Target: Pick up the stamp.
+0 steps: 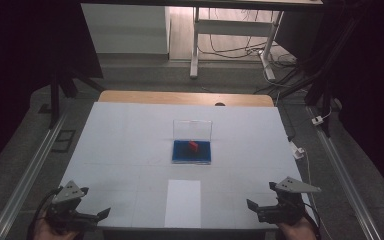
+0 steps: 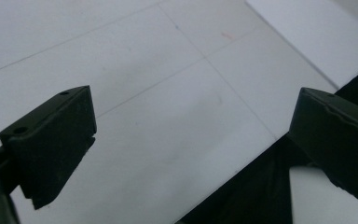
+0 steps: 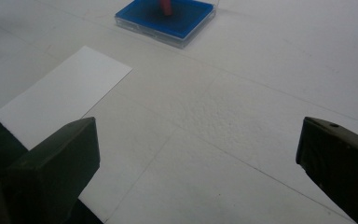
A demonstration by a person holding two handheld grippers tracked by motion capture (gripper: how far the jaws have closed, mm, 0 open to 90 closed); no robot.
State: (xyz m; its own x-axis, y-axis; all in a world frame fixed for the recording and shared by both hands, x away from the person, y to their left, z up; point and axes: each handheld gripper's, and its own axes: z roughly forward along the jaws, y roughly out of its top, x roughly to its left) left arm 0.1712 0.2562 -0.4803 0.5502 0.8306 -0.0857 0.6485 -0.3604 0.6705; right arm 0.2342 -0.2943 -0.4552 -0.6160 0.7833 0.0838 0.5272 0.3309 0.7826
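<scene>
From the high view I see both of the person's hands cut off by the bottom edge; the left hand (image 1: 47,231) and right hand (image 1: 296,231) show partially, behind the grippers they hold. The small red object (image 1: 193,145) on the blue tray (image 1: 180,155) is too small for me to identify. In the right gripper view its top is cut off by the upper edge and it is blurred. The tray's far corner also leaves that view. The clear lid (image 1: 192,129) appears upright; I cannot tell how it is attached. The surroundings to left and right are too dark to read.
</scene>
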